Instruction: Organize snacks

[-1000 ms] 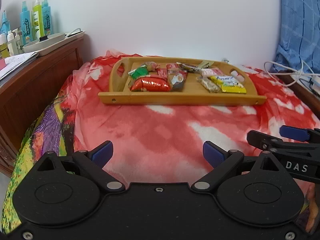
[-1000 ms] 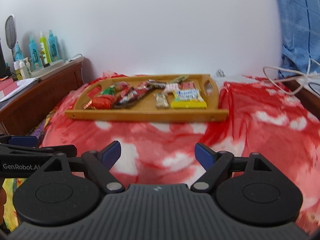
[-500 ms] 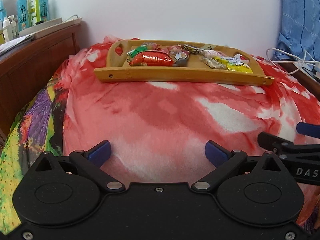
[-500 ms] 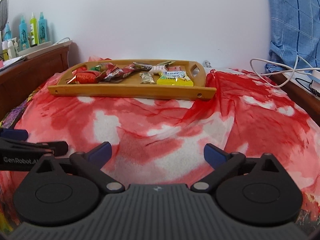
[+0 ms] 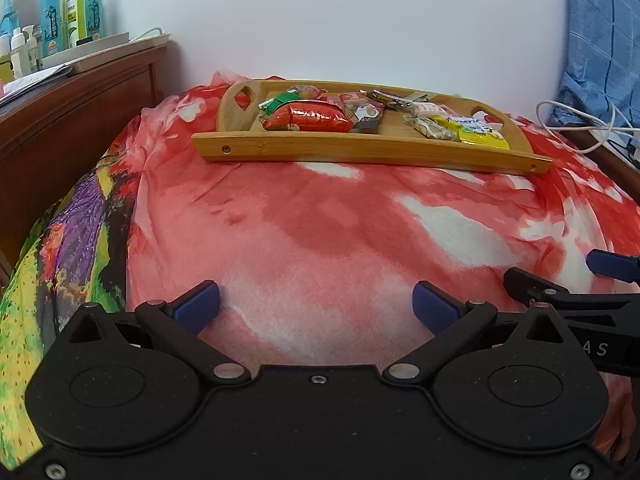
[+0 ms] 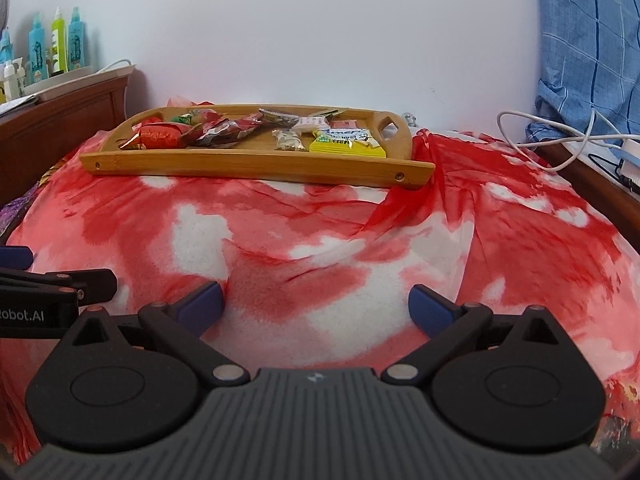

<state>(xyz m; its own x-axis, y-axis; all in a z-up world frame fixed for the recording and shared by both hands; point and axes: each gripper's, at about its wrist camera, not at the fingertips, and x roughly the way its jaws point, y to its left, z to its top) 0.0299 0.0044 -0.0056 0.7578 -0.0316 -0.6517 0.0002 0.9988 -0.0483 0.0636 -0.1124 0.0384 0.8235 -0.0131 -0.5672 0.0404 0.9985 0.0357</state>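
Here, snacks [image 5: 380, 118]: bright wrappers, red, green and yellow, heaped in a wooden tray [image 5: 360, 152] on the bed's red blanket [image 5: 320, 232].
Left tongs [image 5: 316, 305]: just opened wide, holding nothing.
Right tongs [image 6: 314, 304]: likewise.
Right view only: power strip [image 6: 631, 168].

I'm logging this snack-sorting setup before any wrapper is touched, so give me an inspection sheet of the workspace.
Surface: red and white blanket on a bed, rumpled, with a fold near the tray's right end.
Job's things: wooden tray lying on the blanket; in it an orange-red packet, a yellow packet and several smaller wrappers.
Clutter: nothing seen on the blanket beside the tray.
Grippers: left claw and right claw both open, nothing between them, low over the blanket short of the tray.
Cables: white cable looped at the bed's right edge.
Surroundings: bottles on a wooden headboard at left, white wall, blue checked cloth at right.
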